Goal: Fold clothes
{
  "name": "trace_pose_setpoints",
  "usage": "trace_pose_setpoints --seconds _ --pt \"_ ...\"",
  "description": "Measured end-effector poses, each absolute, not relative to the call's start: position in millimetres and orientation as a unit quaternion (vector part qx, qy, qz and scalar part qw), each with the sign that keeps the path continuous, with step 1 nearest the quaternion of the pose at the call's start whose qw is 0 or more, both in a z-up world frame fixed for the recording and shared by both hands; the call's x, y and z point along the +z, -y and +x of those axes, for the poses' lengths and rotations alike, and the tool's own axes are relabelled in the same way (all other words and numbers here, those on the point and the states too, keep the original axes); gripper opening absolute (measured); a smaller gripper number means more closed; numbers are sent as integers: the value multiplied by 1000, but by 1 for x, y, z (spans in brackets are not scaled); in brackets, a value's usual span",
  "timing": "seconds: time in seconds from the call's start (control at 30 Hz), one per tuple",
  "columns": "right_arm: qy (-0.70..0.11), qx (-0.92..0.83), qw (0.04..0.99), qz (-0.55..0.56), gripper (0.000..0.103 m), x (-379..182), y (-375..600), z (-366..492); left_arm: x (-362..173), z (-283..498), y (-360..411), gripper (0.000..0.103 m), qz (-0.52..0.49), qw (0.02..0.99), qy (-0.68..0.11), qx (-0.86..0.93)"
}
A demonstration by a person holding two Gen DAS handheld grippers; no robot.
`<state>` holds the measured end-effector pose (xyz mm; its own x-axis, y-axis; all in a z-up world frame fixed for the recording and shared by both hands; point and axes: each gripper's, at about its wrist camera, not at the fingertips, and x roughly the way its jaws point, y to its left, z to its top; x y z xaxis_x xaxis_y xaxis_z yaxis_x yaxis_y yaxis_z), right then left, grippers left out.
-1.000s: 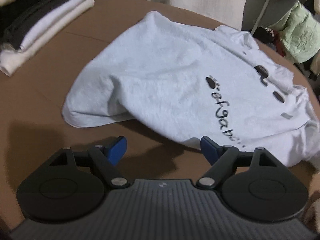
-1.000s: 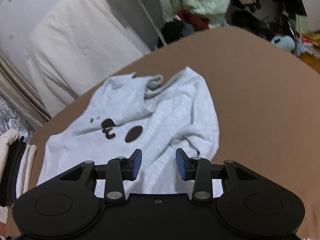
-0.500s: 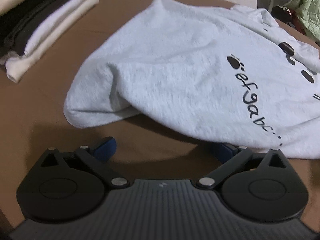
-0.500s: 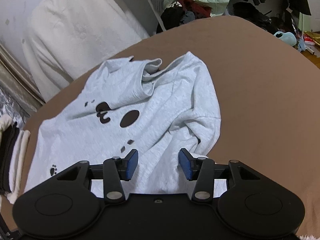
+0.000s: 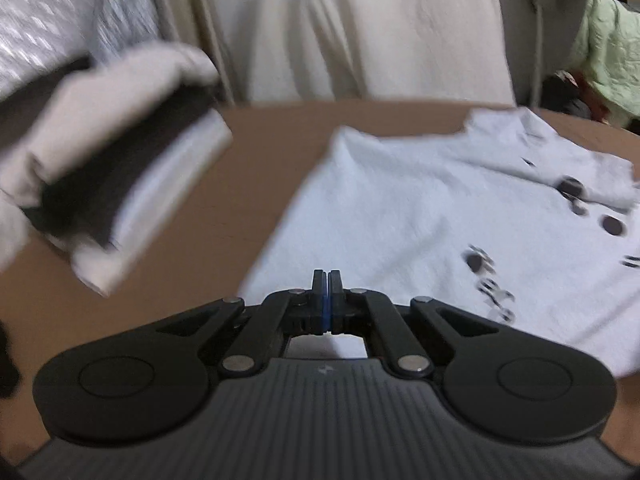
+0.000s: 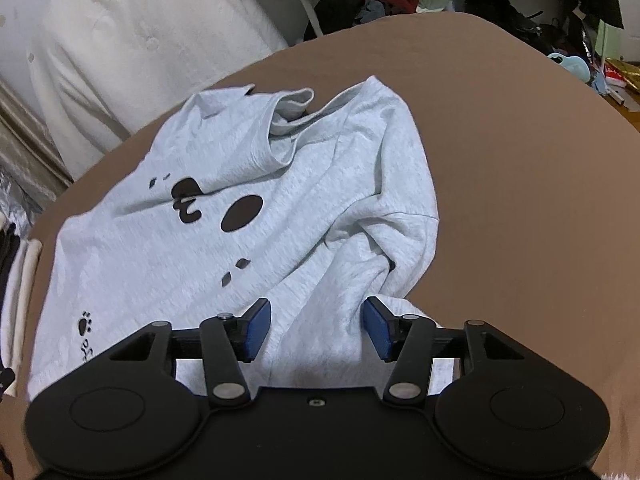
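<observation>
Shirt point(image 6: 248, 240), pale grey: lay rumpled on brown table point(image 6: 520, 160), spread from centre out to 9 o'clock in right wrist view. Left gripper point(image 5: 326, 300): clamped fully shut over near edge of cloth; couldn't tell whether any was pinched. Right gripper point(image 6: 316, 328): partway apart and opening, straddled a raised fold, pads clear of it. Paw print point(image 6: 85, 324) at 8 o'clock; lettering below unreadable.

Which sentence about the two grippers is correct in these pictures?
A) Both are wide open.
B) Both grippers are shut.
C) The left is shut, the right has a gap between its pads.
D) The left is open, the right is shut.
C: the left gripper shows its blue pads pressed together, while the right gripper has its pads apart over the grey T-shirt.
</observation>
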<state>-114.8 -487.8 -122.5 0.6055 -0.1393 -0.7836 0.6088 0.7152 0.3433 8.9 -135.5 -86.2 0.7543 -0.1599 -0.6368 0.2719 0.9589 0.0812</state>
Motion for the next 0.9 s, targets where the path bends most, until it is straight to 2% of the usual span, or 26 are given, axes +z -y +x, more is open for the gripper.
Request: trace_pose_setpoints --seconds 0.1,0.2,0.27,0.3,0.37,0.47,0.53,0.57,0.6,0.63,0.67,0.7,0.73,0.9 --pt "-395 -223 837 305 59 -127 489 -111 -93 3 140 0 111 925 -335 -143" --pt "-398 -243 828 309 68 -132 493 -108 -101 -4 146 11 144 916 -337 -166" --pt "-418 -265 815 303 69 -139 495 -103 -107 -3 149 42 127 906 -359 -184" --pt "-425 -270 811 297 70 -141 495 -101 -111 -2 151 48 113 901 -372 -194" --pt "-437 -273 808 286 76 -145 494 -96 -117 0 154 57 84 888 -398 -213" --pt "-455 -270 808 257 77 -149 488 -89 -130 8 163 73 60 876 -429 -211" --pt "-465 -267 811 235 77 -150 482 -85 -141 20 170 73 53 874 -443 -194" --pt "-464 -262 816 224 73 -149 480 -83 -146 25 173 73 50 873 -448 -186" --pt "-463 -258 821 212 63 -148 477 -82 -151 28 174 73 48 874 -449 -181" --pt "-461 -255 825 202 46 -148 475 -81 -153 29 177 69 54 877 -443 -180" --pt "-454 -260 829 198 36 -147 476 -81 -156 28 181 40 67 880 -433 -182" --pt "-442 -264 834 199 20 -145 479 -83 -156 25 185 17 93 885 -419 -181" --pt "-422 -263 842 210 15 -141 483 -87 -153 18 189 0 122 889 -404 -178" --pt "-322 -262 885 211 12 -104 476 -118 -117 -14 185 0 162 914 -332 -169"
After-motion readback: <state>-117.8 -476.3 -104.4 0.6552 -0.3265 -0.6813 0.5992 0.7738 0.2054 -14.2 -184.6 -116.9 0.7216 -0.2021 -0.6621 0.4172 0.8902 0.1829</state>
